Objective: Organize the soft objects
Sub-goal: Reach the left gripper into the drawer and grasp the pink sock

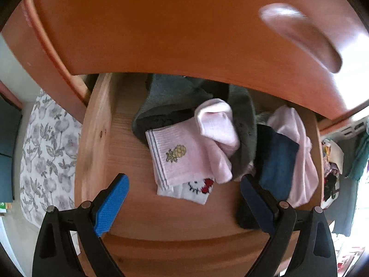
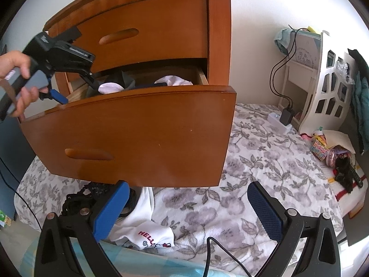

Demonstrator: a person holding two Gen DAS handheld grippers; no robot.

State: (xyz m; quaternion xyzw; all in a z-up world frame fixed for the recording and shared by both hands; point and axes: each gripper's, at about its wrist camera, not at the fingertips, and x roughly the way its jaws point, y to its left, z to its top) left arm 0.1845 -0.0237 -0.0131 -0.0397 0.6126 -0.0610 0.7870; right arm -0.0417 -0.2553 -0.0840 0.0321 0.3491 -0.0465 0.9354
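My left gripper (image 1: 184, 182) hangs open over the pulled-out wooden drawer (image 1: 96, 138), nothing between its fingers. Just ahead of it lies a pink pineapple sock (image 1: 182, 157) on top of a white sock with a red bow (image 1: 196, 189). Behind these sit grey-green cloth (image 1: 170, 97), a dark blue piece (image 1: 276, 164) and a pale pink garment (image 1: 297, 152). My right gripper (image 2: 188, 198) stands open low above the floral bedspread (image 2: 253, 161), in front of the drawer front (image 2: 138, 133). A white Hello Kitty garment (image 2: 150, 230) and black lacy fabric (image 2: 80, 196) lie by its left finger.
The upper drawer front (image 1: 184, 23) overhangs the open drawer closely. A person's hand (image 2: 20, 78) holds the left gripper at the dresser. A white headboard (image 2: 327, 87), charger with cables (image 2: 286, 115) and small clutter (image 2: 332, 152) sit on the right. A black cable (image 2: 216, 251) runs between the right gripper's fingers.
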